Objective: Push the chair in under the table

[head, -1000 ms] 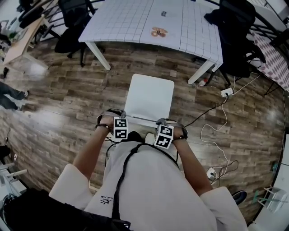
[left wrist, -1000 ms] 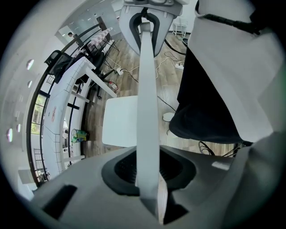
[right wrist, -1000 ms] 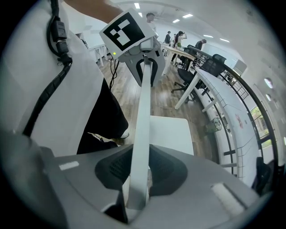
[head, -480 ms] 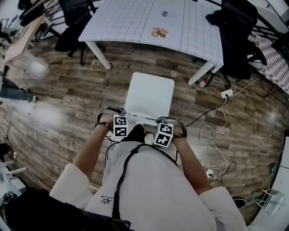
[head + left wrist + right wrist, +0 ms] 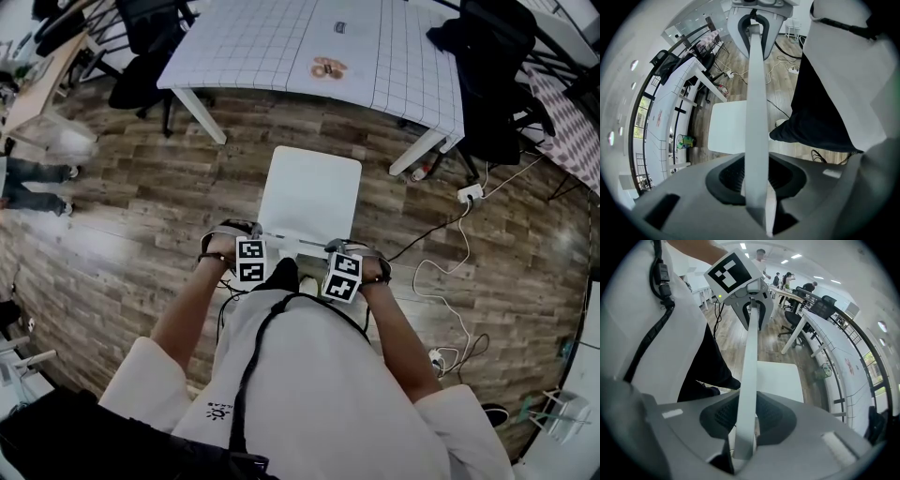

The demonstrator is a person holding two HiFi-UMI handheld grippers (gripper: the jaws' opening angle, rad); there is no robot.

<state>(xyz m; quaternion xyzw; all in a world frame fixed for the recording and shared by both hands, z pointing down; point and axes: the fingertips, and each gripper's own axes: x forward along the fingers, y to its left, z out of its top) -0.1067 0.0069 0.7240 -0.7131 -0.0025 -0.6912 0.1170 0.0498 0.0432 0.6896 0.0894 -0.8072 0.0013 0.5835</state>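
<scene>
The left gripper (image 5: 756, 176) and right gripper (image 5: 747, 416) pinch the backrest (image 5: 295, 242) between their fingers; the chair (image 5: 311, 192) has edged toward the table (image 5: 281, 47), not yet under.

- Chair (image 5: 311, 192): plain white, its backrest edge running between the fingers of both grippers.
- Left gripper (image 5: 757, 180) and right gripper (image 5: 745, 423): grey shells, black ribbed pads (image 5: 731, 176).
- Marker cubes (image 5: 250, 262): black-and-white squares.
- Table (image 5: 272, 47), beyond the fingers: white with a thin dark grid.
- Floor (image 5: 141, 206): brown wood planks.
- Shirt (image 5: 309, 394): white.
- Trousers (image 5: 820, 117): black.
</scene>
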